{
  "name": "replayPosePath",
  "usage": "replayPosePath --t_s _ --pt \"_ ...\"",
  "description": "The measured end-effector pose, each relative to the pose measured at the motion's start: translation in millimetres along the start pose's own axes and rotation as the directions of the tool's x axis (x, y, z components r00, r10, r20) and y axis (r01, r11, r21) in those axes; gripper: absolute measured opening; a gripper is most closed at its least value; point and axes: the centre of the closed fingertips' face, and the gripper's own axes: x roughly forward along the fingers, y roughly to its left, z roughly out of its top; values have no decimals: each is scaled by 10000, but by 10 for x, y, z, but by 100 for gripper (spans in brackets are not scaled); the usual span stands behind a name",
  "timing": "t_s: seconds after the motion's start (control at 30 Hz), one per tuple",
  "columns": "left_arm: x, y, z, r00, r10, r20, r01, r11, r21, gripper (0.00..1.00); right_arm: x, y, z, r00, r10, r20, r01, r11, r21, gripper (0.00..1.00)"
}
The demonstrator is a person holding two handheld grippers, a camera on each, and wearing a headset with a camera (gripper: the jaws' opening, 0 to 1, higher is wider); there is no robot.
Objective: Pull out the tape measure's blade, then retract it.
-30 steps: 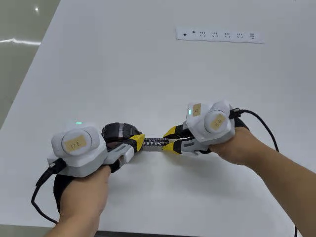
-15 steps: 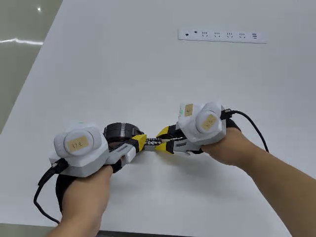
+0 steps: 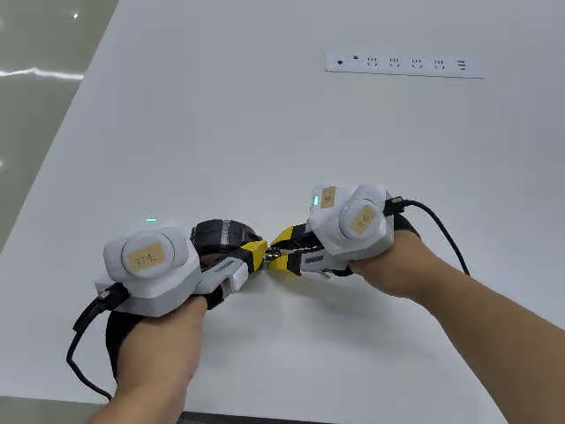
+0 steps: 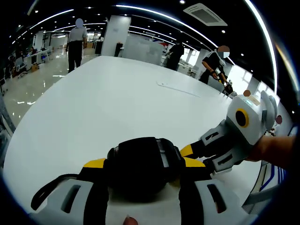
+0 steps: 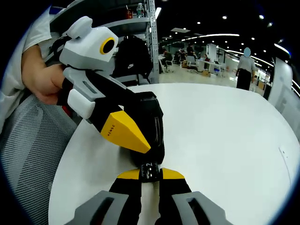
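Left gripper (image 4: 143,171) is clamping the tape measure (image 3: 219,237) across its black case, jaws spread just wide enough to take the body. We're reading that as the anchor: the case is being pinned low at the near edge of the table (image 3: 265,132) so it can't slide when the blade is loaded.

Right gripper (image 5: 150,180) is pinching the end of the blade (image 3: 268,257), jaws nearly closed on the hook end. It's facing the case mouth so any pull or feed runs in line with the slot, with no side bend.

Only a short stub of blade is showing between the two grippers, and their yellow tips are sitting just beside each other. We're judging the blade to be close to fully in. Whether the case is touching the table or hanging just above it, we can't tell.

Counting:
- one tape measure
- one blade
- two grippers, one in each hand
- one power strip (image 3: 404,64) lying at the far side, well apart from the work
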Motion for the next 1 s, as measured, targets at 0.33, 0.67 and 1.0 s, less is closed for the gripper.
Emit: replayPosePath --t_s 0.33,0.67,1.0 --pt "-5 -4 1 10000 17 63 -17 10000 28 57 31 1 26 10000 -33 94 32 10000 41 10" --pt "-3 -11 3 9999 -29 104 28 10000 53 59 15 30 15 9999 12 104 -17 9992 393 16" --pt "-7 -25 2 10000 -63 -35 63 10000 72 59 -35 -4 33 9997 -142 183 134 9990 434 21"
